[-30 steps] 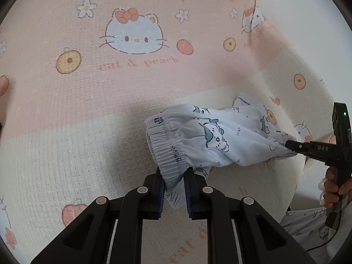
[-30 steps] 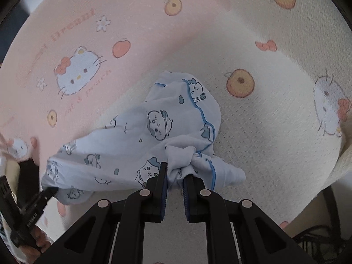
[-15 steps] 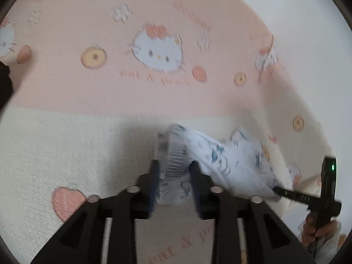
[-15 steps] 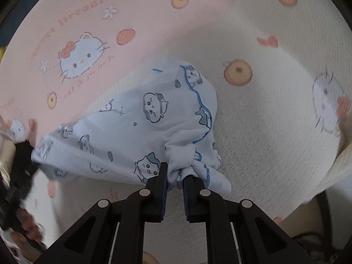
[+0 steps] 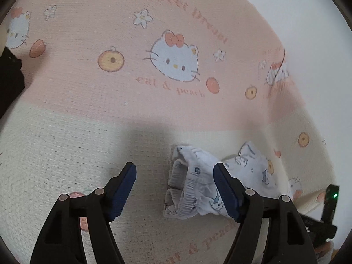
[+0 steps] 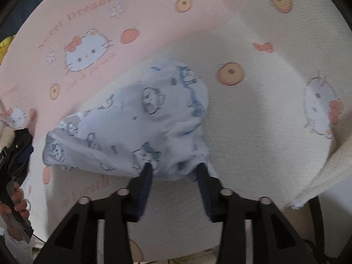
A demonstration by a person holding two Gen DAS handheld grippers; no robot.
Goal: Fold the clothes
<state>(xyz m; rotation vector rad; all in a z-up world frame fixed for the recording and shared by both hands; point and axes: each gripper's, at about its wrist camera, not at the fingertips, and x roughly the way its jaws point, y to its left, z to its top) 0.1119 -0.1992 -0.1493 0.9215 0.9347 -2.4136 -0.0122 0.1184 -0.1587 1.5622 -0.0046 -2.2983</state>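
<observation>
A small pale blue garment (image 5: 198, 189) printed with cartoon animals lies bunched on the blanket, elastic waistband toward me. My left gripper (image 5: 173, 171) hangs just above it with its jaws opening wide; the waistband sits between them near the right finger (image 5: 222, 180), and neither pad presses on it. In the right wrist view the same garment (image 6: 136, 127) sags onto the blanket. My right gripper (image 6: 173, 169) is at its near hem, jaws opening, with loose cloth at the fingertips and no pinch. Each view shows the other gripper at its edge, held by a hand (image 6: 17, 200).
The pink and cream blanket (image 5: 88, 101) with cat and peach prints covers the whole surface. Its edge (image 6: 316, 182) drops off at the right of the right wrist view. A dark object (image 5: 8, 79) lies at the far left, and a white wall (image 5: 303, 22) stands behind.
Both grippers were shut on the garment, holding it stretched between them. Both have opened and let go, and the garment has dropped onto the blanket.
</observation>
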